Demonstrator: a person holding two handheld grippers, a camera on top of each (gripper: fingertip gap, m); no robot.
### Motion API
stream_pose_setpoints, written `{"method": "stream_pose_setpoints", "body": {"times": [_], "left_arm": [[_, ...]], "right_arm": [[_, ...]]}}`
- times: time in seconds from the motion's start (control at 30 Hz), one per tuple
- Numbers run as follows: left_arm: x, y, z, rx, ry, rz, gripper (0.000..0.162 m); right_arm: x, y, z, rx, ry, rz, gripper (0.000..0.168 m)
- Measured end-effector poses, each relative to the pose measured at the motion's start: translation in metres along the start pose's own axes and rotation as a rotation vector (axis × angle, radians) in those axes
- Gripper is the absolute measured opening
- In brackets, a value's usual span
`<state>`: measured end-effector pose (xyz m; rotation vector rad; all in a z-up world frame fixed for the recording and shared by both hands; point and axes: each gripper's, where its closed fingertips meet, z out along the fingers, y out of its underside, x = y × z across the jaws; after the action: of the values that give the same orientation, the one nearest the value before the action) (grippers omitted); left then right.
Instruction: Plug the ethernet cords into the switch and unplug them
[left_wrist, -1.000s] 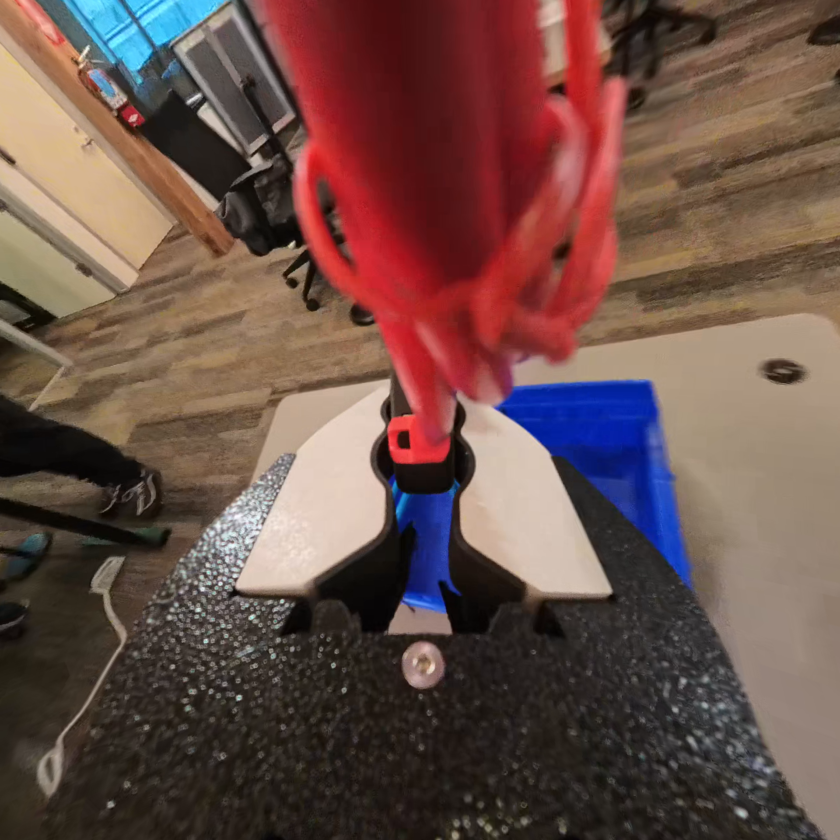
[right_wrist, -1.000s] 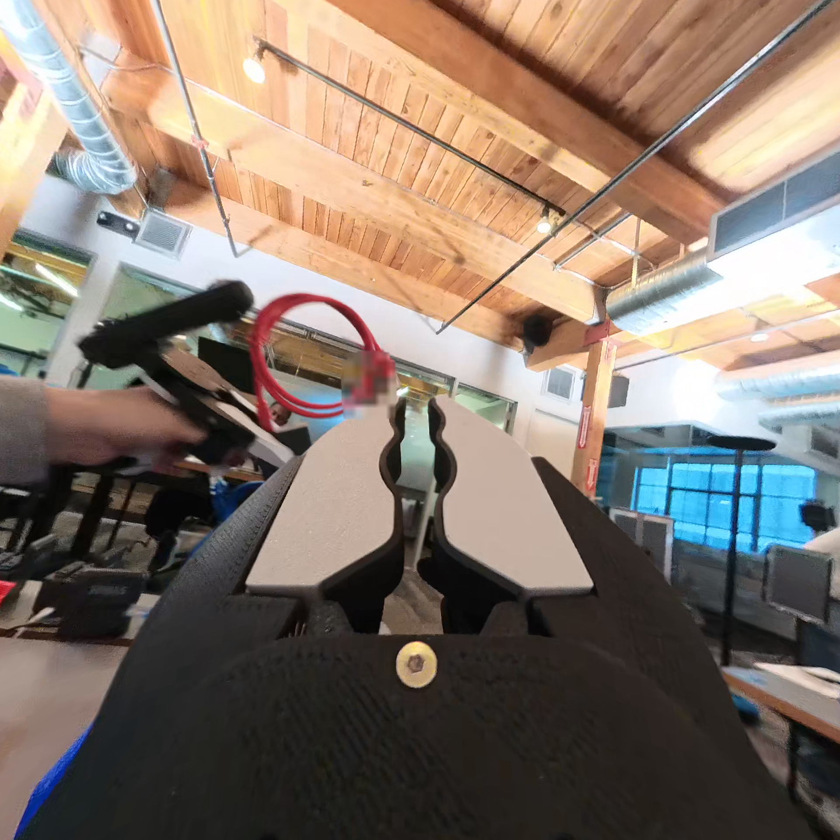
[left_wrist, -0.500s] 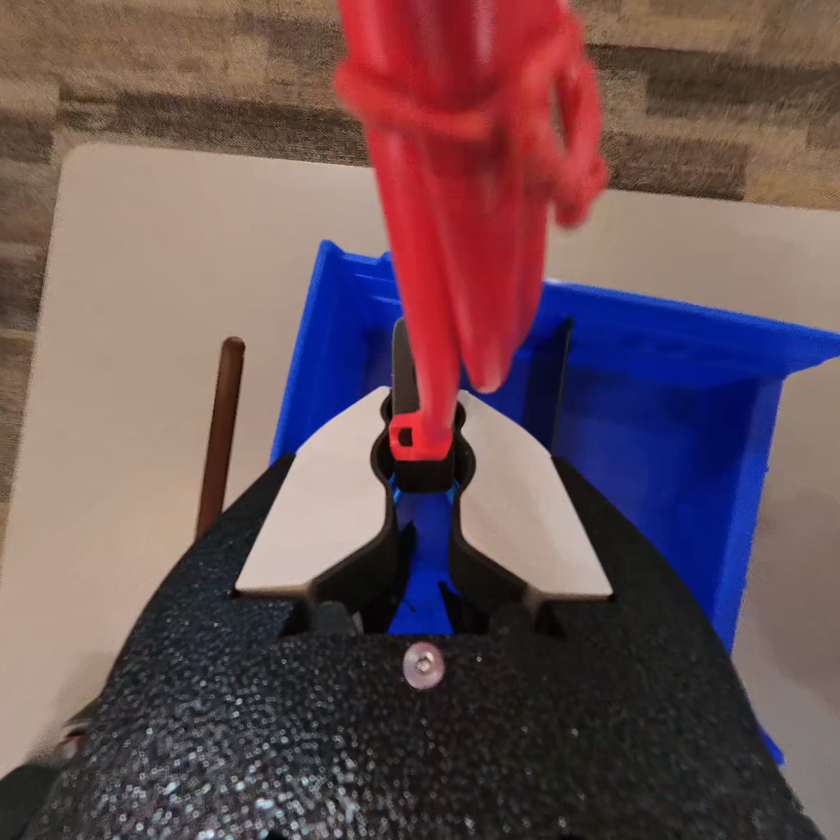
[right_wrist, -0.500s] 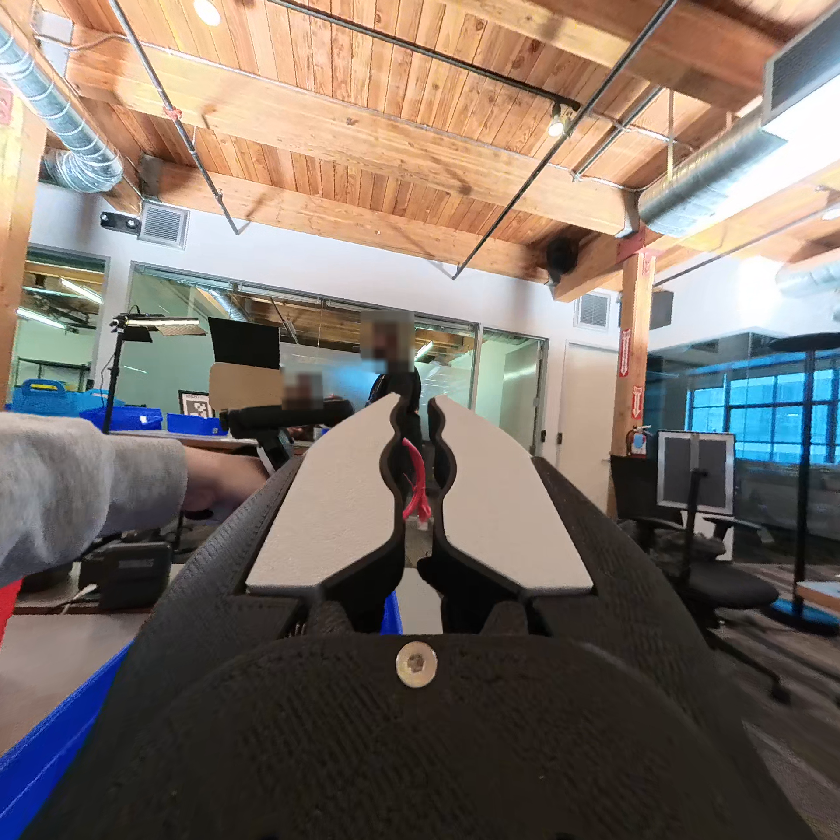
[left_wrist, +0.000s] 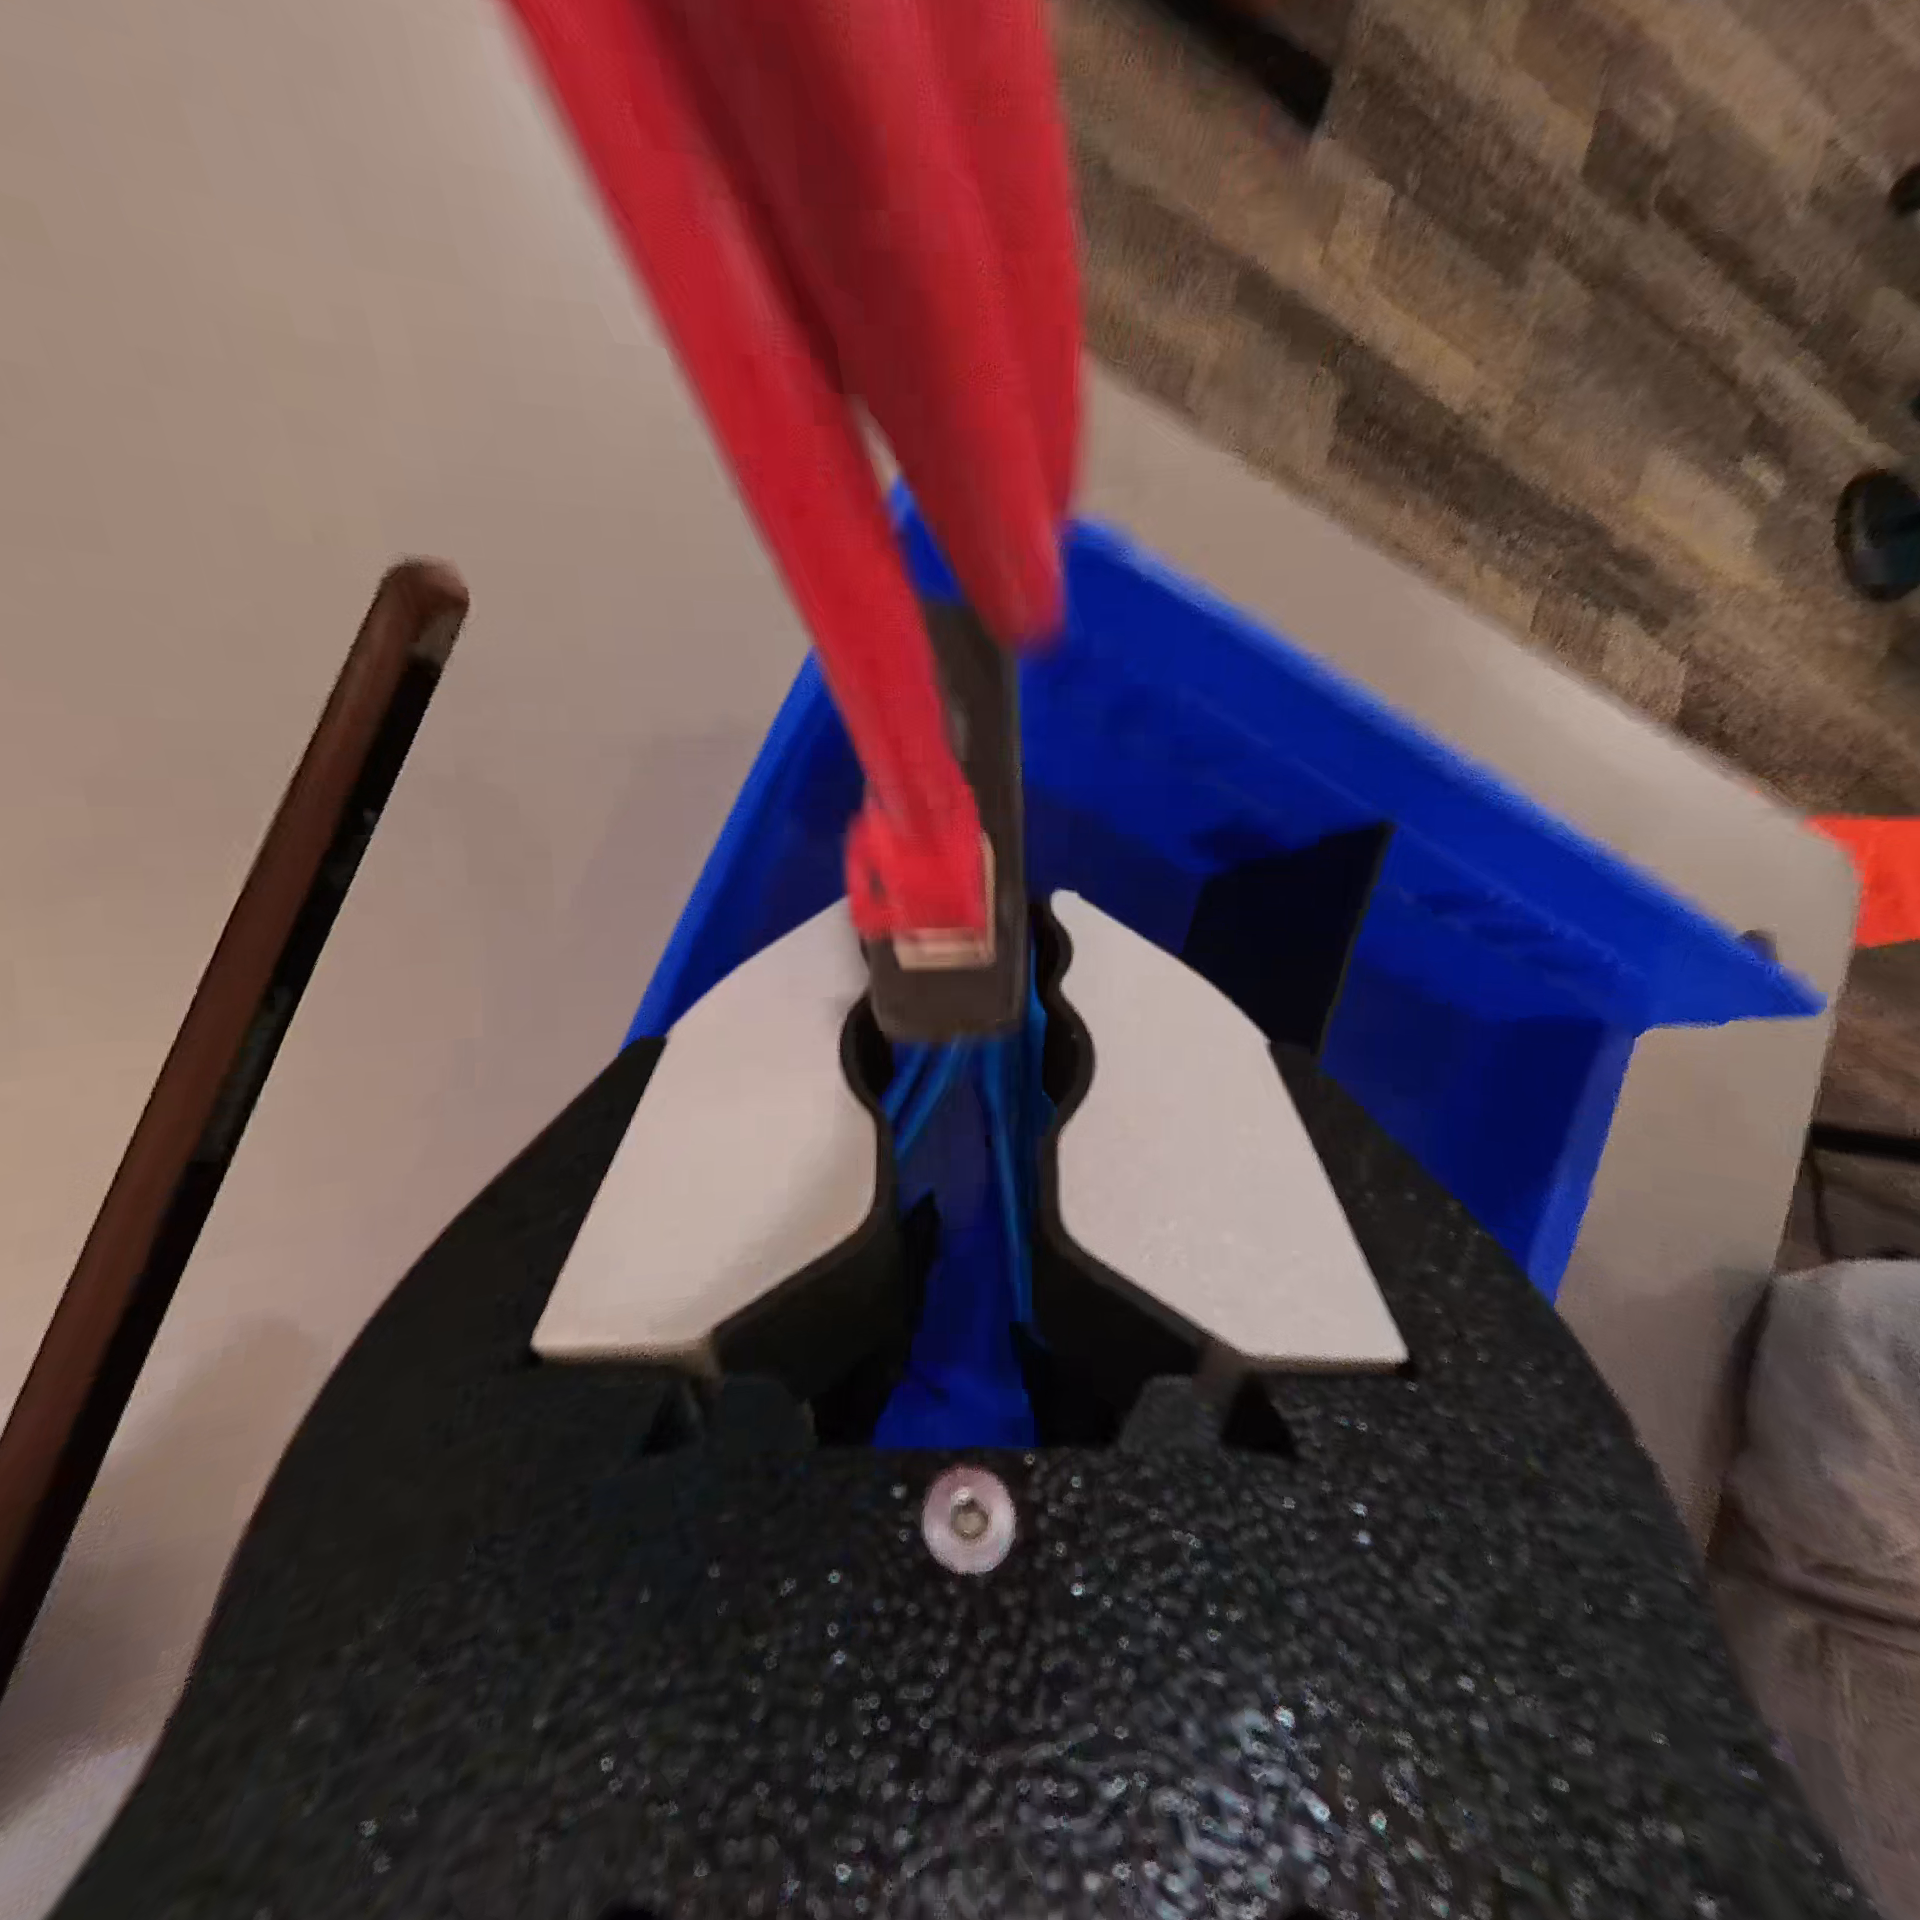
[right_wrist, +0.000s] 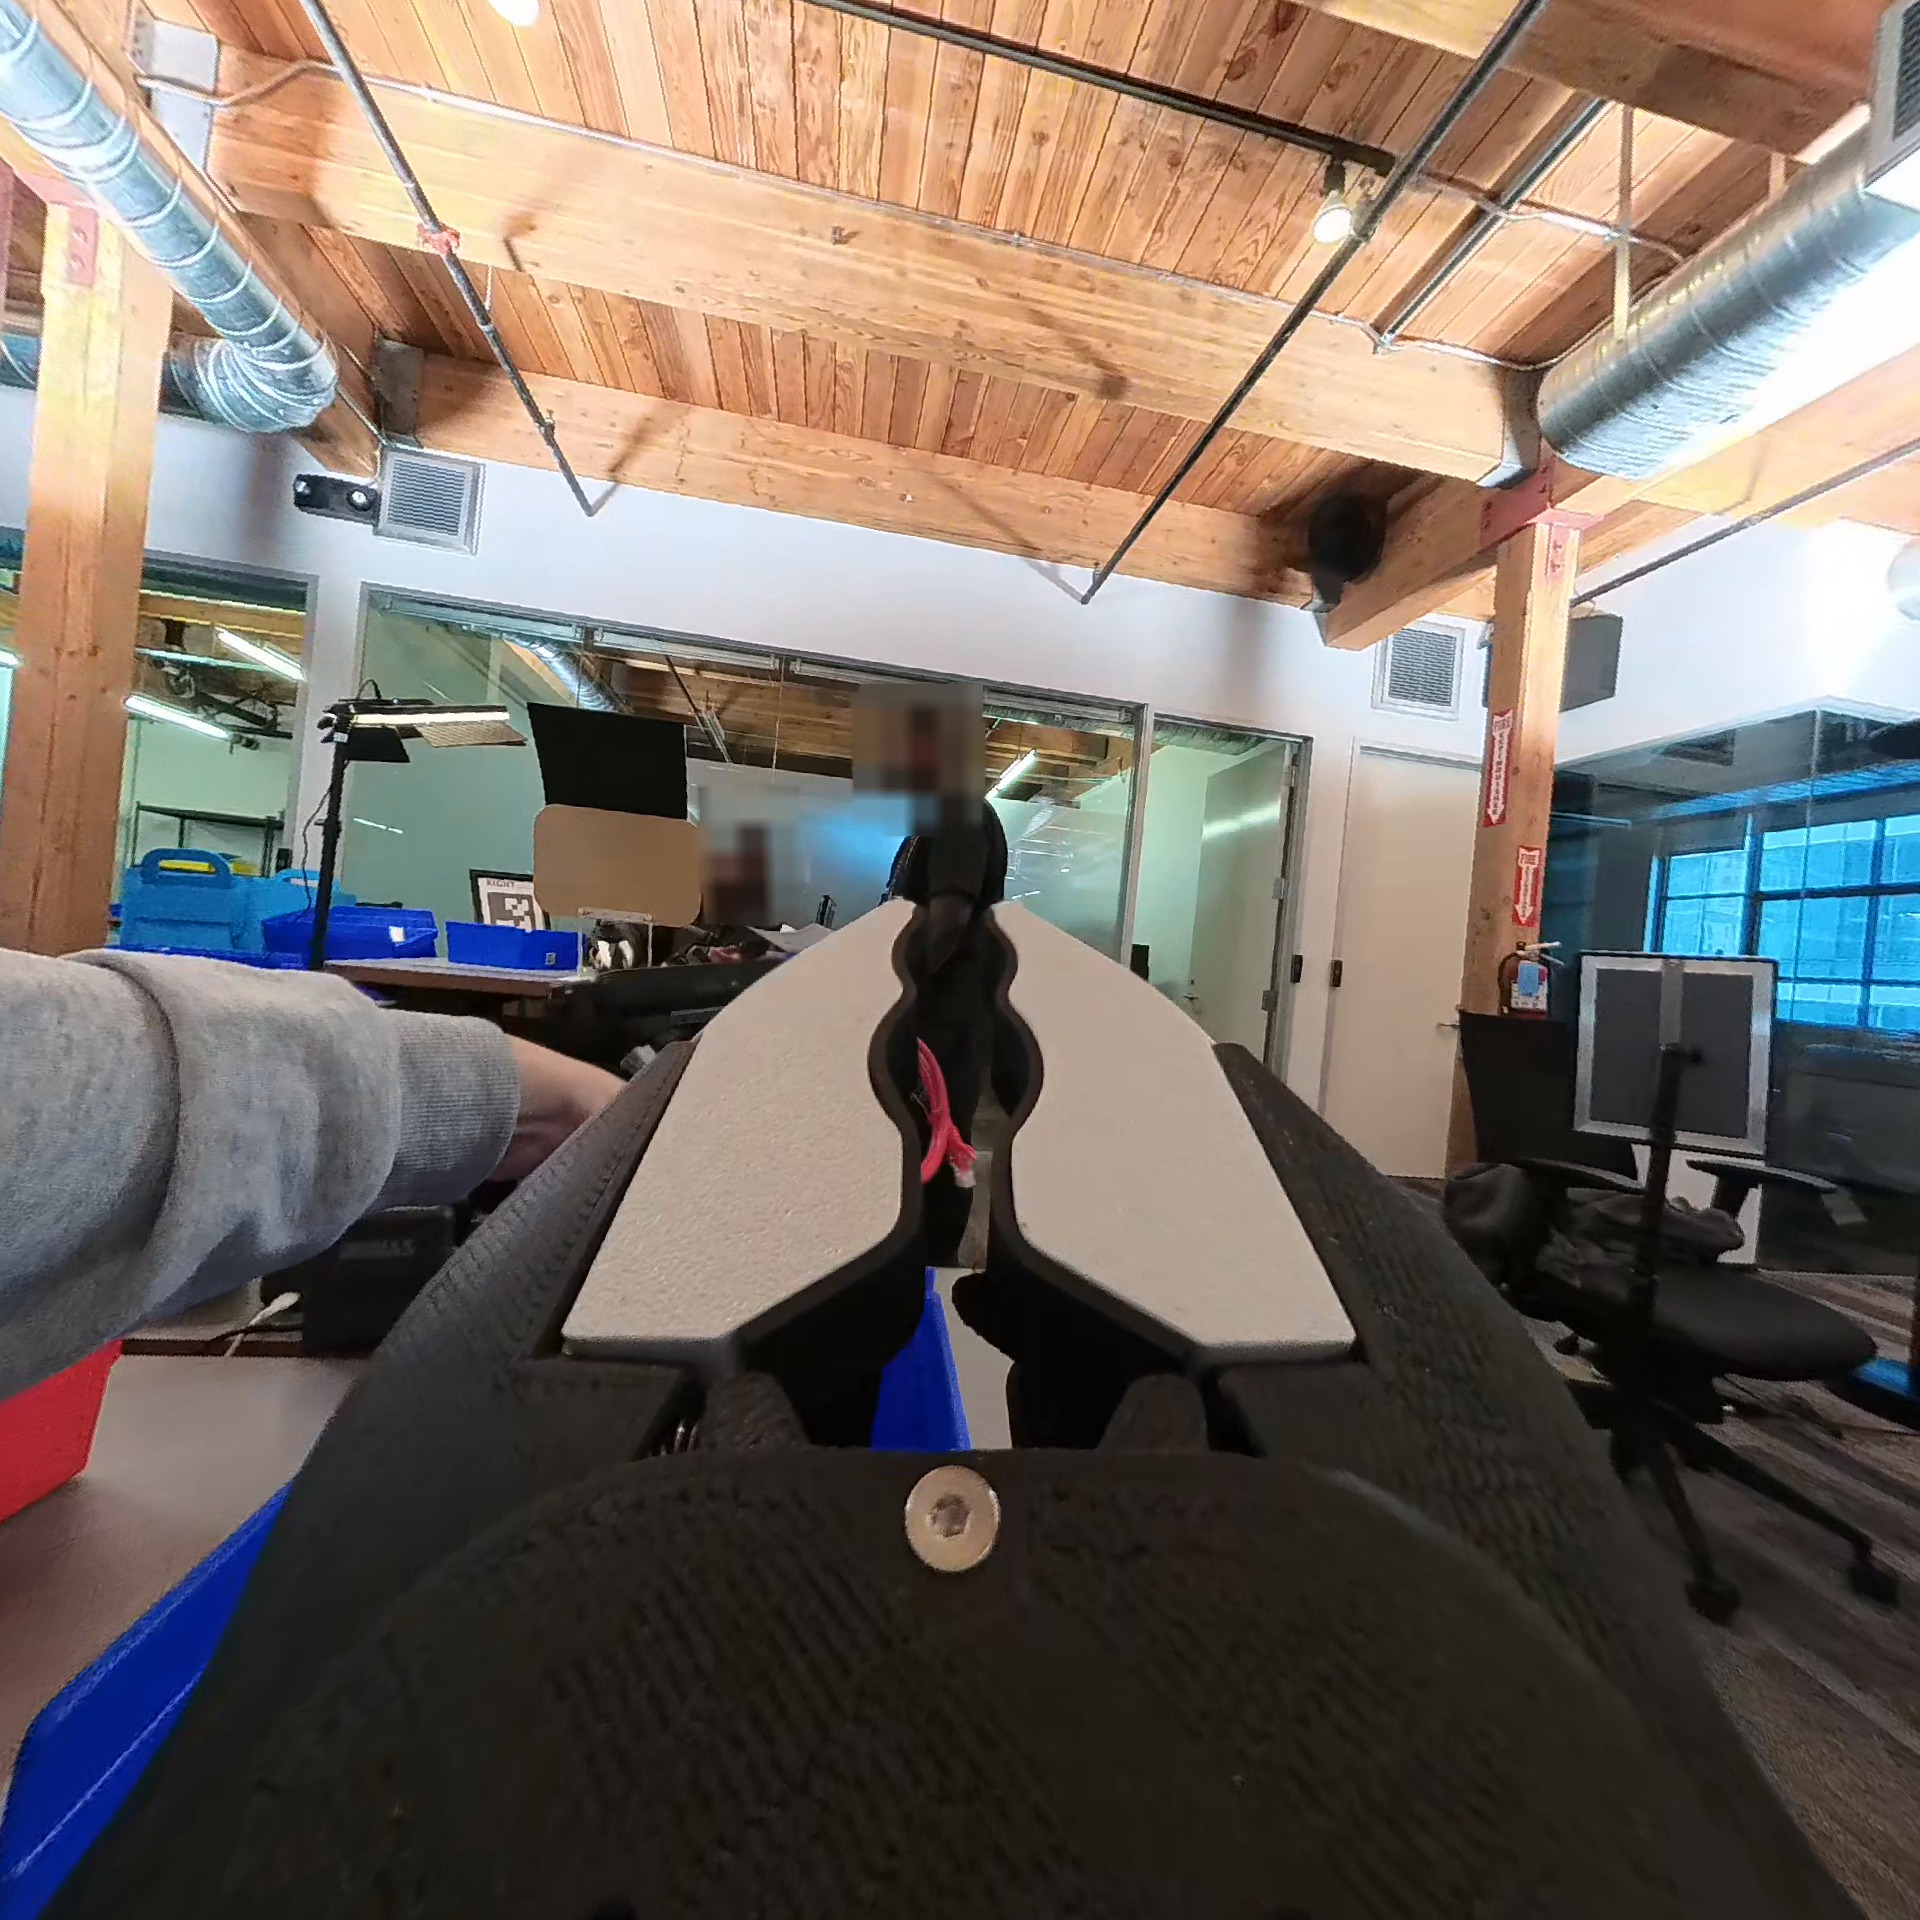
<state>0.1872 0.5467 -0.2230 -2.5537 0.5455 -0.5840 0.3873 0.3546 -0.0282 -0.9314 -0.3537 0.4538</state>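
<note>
My left gripper (left_wrist: 956, 935) is shut on the black-clipped plug end of a coiled red cable (left_wrist: 883, 436). The blurred bundle hangs out beyond the fingertips, above a blue bin (left_wrist: 1403, 862) that has a dark divider inside. My right gripper (right_wrist: 954, 920) points level across the room, its jaws shut to a narrow slit with nothing between them. Through that slit a bit of the red cable (right_wrist: 940, 1122) shows farther off. A grey-sleeved arm (right_wrist: 208, 1122) reaches in from the left behind the right gripper's fingers. The blue bin's rim (right_wrist: 104, 1714) lies under the right gripper.
The bin stands on a beige table (left_wrist: 312, 364). A dark brown rod (left_wrist: 208, 1039) lies left of the bin. A red bin (right_wrist: 42, 1423) stands at the left. Office chairs (right_wrist: 1662, 1299) stand on the carpet to the right. Grey cloth (left_wrist: 1829, 1455) shows at the table's right edge. About 35 cm separates my left fingertips from my right. My left gripper is the nearer one to the dark brown rod (left_wrist: 208, 1039): about 20 cm, against 50 cm.
The left gripper has come down over the blue bin and turned, still holding the swinging red cable. The right gripper has tilted down slightly, with its jaws unchanged.
</note>
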Motion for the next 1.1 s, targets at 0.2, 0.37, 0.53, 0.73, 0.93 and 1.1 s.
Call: {"method": "stream_pose_setpoints", "body": {"times": [0.2, 0.37, 0.53, 0.73, 0.93, 1.1], "left_arm": [[-0.003, 0.021, 0.004, -0.085, -0.053, 0.009, 0.041], [0.01, 0.028, -0.001, -0.099, -0.039, 0.019, 0.056], [0.018, 0.041, -0.021, -0.1, -0.126, 0.08, 0.089], [0.046, 0.061, -0.083, 0.128, -0.205, 0.237, 0.1], [0.073, 0.149, -0.185, 0.373, -0.276, 0.303, 0.09], [0.049, 0.254, -0.266, 0.487, -0.533, 0.25, 0.085]], "right_arm": [[-0.01, 0.009, 0.005, -0.037, -0.031, 0.007, 0.007], [-0.016, 0.02, 0.009, -0.091, -0.04, -0.013, 0.008], [-0.022, 0.039, 0.012, -0.193, -0.065, -0.023, 0.012], [-0.033, 0.046, 0.015, -0.224, -0.097, -0.016, 0.014], [-0.059, 0.045, 0.017, -0.255, -0.142, -0.093, 0.015], [-0.122, 0.036, 0.014, -0.252, -0.307, -0.105, 0.014]]}}
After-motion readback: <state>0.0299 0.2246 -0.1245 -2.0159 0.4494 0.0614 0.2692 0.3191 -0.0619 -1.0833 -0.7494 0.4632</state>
